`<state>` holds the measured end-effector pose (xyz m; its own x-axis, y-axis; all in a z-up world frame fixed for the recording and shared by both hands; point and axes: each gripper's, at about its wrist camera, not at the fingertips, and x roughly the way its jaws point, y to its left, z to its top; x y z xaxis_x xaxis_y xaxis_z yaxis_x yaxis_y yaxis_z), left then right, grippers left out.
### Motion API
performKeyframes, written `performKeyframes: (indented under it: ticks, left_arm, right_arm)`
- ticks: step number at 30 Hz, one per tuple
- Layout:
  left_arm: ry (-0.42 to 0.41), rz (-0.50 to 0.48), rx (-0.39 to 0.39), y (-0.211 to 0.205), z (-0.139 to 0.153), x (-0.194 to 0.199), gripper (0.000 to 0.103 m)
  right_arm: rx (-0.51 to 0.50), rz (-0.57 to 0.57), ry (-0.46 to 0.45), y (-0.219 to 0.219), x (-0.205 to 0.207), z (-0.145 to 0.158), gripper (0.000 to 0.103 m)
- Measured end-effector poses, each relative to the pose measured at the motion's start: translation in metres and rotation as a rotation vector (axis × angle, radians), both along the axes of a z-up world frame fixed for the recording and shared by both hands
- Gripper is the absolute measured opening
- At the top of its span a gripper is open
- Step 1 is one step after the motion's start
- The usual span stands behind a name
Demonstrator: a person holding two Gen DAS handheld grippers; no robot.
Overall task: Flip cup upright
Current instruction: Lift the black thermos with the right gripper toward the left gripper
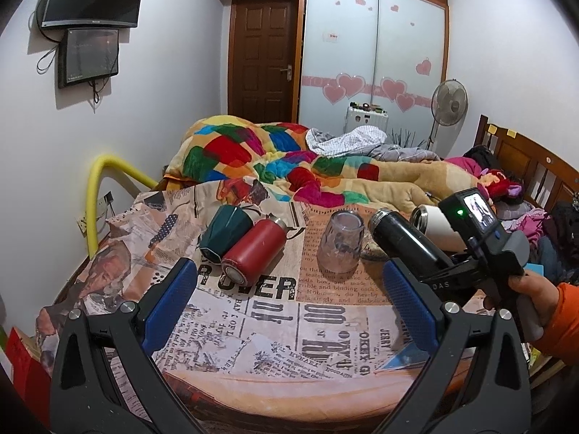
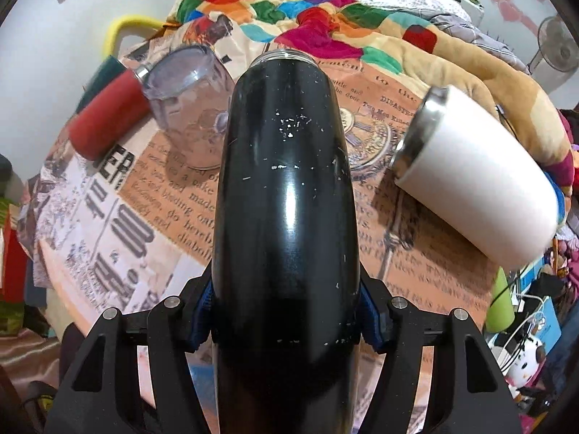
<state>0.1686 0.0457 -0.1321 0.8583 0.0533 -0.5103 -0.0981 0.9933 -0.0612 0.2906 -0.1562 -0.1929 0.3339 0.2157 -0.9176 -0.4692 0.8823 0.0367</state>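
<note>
One black flask (image 2: 286, 195) clamped low in my right gripper (image 2: 286, 320) jaws, tilted mid-lift. Left gripper (image 1: 289, 300) jaws wide, empty. Next: swing mouth skyward, stand base on table (image 1: 325, 325).

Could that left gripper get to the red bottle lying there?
Probably yes. The left gripper is open and holds nothing, and the red bottle lies just ahead with only bare printed cloth between them.
</note>
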Motion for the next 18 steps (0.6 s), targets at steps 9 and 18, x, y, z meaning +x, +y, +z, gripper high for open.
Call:
performKeyframes:
  ticks: [9,18]
  left_arm:
    - [-0.050,0.000,0.023,-0.010,0.020,-0.025,0.103]
    - [-0.083,0.003,0.038,-0.014,0.032,-0.043,0.103]
  right_arm:
    - [0.040,0.013,-0.115,-0.009,-0.034,0.050,0.061]
    - [0.060,0.072,-0.213,0.001,-0.075,0.084,0.061]
